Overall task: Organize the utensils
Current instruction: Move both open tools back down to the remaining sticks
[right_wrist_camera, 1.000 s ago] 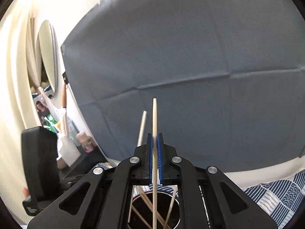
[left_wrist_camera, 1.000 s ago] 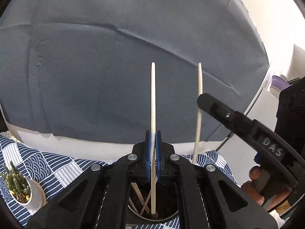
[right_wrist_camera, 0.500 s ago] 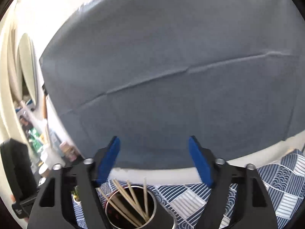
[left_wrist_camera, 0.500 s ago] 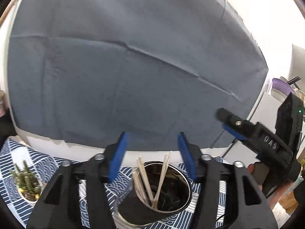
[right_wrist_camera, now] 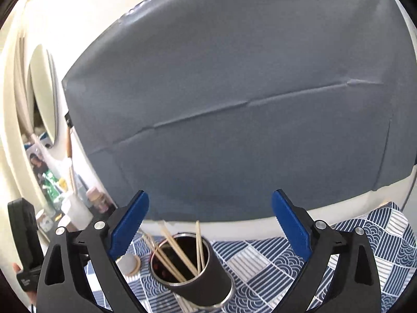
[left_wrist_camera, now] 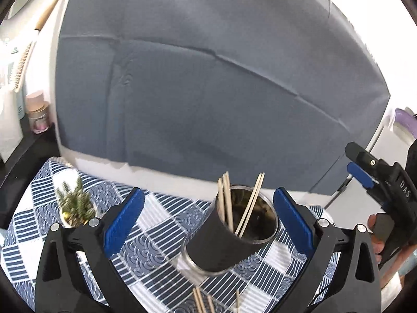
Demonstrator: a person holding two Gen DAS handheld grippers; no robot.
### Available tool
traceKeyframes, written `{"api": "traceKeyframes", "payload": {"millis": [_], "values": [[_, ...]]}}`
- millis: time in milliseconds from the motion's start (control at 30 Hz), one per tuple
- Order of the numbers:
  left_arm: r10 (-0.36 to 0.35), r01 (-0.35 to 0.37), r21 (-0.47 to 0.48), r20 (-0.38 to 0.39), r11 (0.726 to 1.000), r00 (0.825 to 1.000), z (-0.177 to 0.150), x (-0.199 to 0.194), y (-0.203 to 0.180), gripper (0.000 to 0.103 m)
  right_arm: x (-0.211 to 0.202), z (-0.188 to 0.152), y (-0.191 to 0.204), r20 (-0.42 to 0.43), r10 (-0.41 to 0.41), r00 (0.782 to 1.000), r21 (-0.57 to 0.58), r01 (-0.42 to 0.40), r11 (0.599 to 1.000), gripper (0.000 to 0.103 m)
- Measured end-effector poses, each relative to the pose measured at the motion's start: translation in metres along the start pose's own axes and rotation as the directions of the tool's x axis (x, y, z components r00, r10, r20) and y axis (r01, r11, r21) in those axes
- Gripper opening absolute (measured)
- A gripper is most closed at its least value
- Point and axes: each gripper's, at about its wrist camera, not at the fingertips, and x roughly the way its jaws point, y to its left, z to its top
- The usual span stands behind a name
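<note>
**Both claws wide open above the cup, chopsticks inside**

My left claw (left_wrist_camera: pixel 207 217) stood with its blue pads spread wide and held nothing. My right claw (right_wrist_camera: pixel 209 225) was spread just as wide, also with nothing in it. In the left wrist view the right claw (left_wrist_camera: pixel 375 174) showed at the right edge, off to the side of the cup, with my hand (left_wrist_camera: pixel 376 232) on its handle.

The dark cup (left_wrist_camera: pixel 229 245) with a metal rim stood on the bench, which was covered by a blue-and-white patterned cloth (left_wrist_camera: pixel 156 224). In both views it sat between and below the pads, touching neither. Several wooden chopsticks (left_wrist_camera: pixel 226 200) leaned inside it, tips above the rim; in the right wrist view the chopsticks (right_wrist_camera: pixel 179 250) crossed inside the cup (right_wrist_camera: pixel 200 281). A few loose sticks (left_wrist_camera: pixel 199 301) lay on the cloth just in front of the cup; their full length was cut off by the frame edge.

A small potted plant (left_wrist_camera: pixel 75 206) sat on the cloth to the left of the cup, well apart from it. A grey sheet (left_wrist_camera: pixel 208 91) hung behind the bench. A shelf with bottles (right_wrist_camera: pixel 52 190) was at far left in the right view.
</note>
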Motion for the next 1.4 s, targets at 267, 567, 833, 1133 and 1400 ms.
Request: {"api": "traceKeyframes", "payload": {"millis": [267,567,833,1133,1400], "values": [[0.055,-0.057,-0.035,-0.050,0.998,0.997,-0.031,-0.013,0.006,0.097,-0.015,-0.023,0.014,-0.058,-0.009,0.998,-0.078,0.005,0.997,0.092],[0.114,-0.124,-0.044,-0.171,0.991,0.979,-0.077,-0.012,0.017,0.097,-0.018,-0.067,0.019,-0.170,-0.021,0.985,-0.120,0.000,0.993,0.092],[0.143,-0.162,-0.045,-0.284,0.986,0.948,-0.121,-0.004,0.029,0.097,-0.005,-0.120,0.013,-0.319,-0.055,0.946,-0.131,0.014,0.991,0.092],[0.163,-0.161,0.038,-0.405,0.986,0.900,-0.165,0.006,0.022,0.097,0.021,-0.187,0.001,-0.543,-0.135,0.829,-0.164,0.054,0.985,0.092],[0.180,-0.153,0.096,-0.494,0.984,0.851,-0.187,0.028,0.020,0.097,0.036,-0.220,-0.010,-0.636,-0.191,0.748,-0.177,0.100,0.979,0.092]]}}
